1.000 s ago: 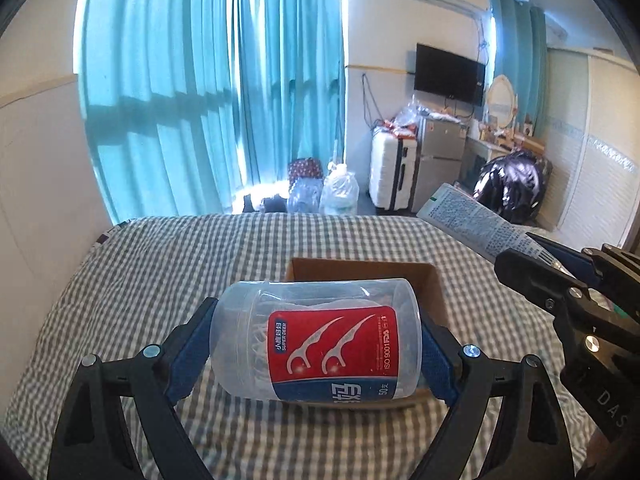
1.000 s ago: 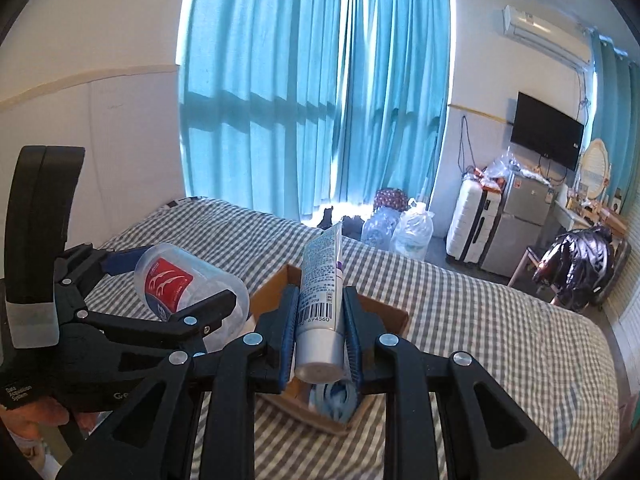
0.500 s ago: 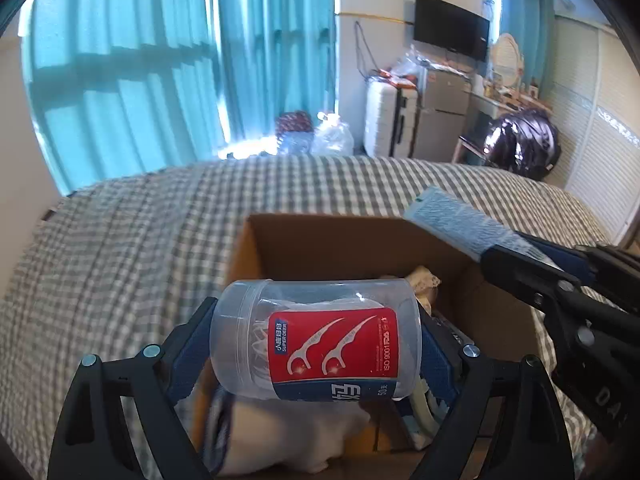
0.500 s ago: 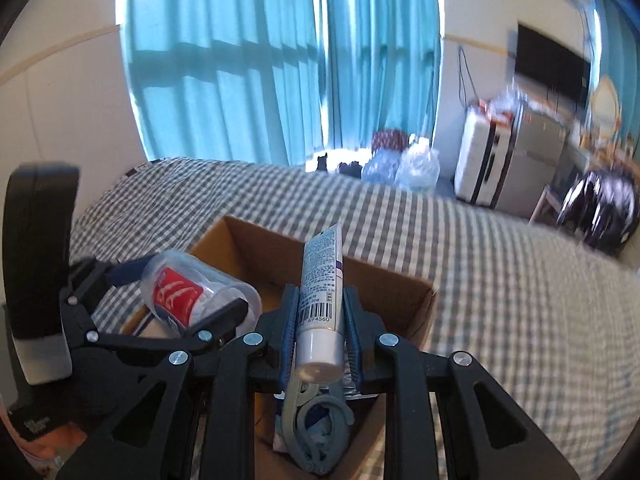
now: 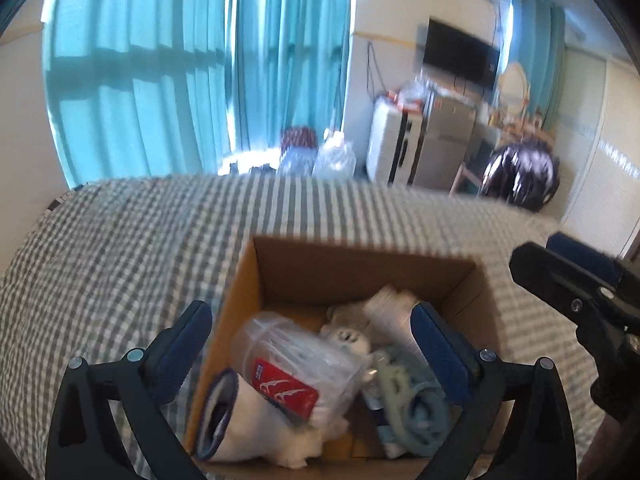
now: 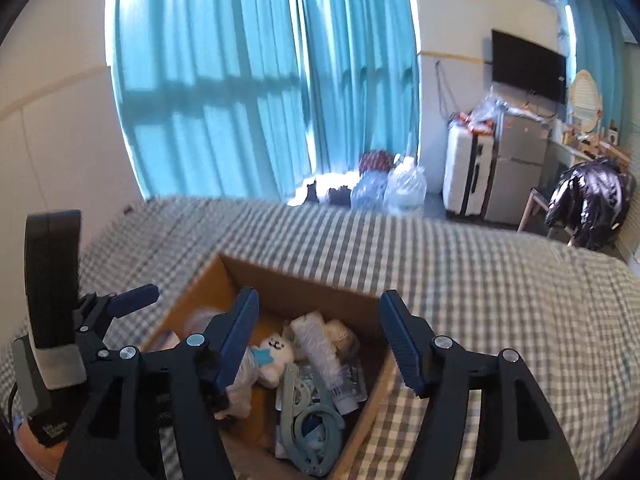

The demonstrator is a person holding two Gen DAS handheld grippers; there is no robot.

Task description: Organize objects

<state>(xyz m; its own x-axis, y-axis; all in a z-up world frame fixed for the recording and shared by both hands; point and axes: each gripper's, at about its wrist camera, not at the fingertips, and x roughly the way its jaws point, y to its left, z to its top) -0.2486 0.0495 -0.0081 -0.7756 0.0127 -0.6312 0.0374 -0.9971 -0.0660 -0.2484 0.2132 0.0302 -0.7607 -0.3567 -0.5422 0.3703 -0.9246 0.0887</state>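
A cardboard box (image 5: 360, 264) sits on the checked bed and also shows in the right wrist view (image 6: 280, 280). The clear floss-pick jar with a red label (image 5: 296, 368) lies inside it on its side. The white tube (image 6: 316, 344) lies inside too, beside a small white plush bear (image 6: 276, 354) and light-blue clips (image 6: 308, 428). My left gripper (image 5: 310, 348) is open and empty just above the box. My right gripper (image 6: 320, 340) is open and empty over the box; it also shows in the left wrist view (image 5: 576, 280).
The grey-and-white checked bedspread (image 6: 500, 288) surrounds the box. Teal curtains (image 6: 260, 80), water bottles (image 6: 404, 188), a white suitcase (image 6: 468, 176), a wall TV (image 6: 528, 64) and a chair with a black jacket (image 6: 588, 204) stand beyond the bed.
Both grippers opened over the box. The floss-pick jar dropped from the left gripper and the tube from the right gripper; both now lie in the box.
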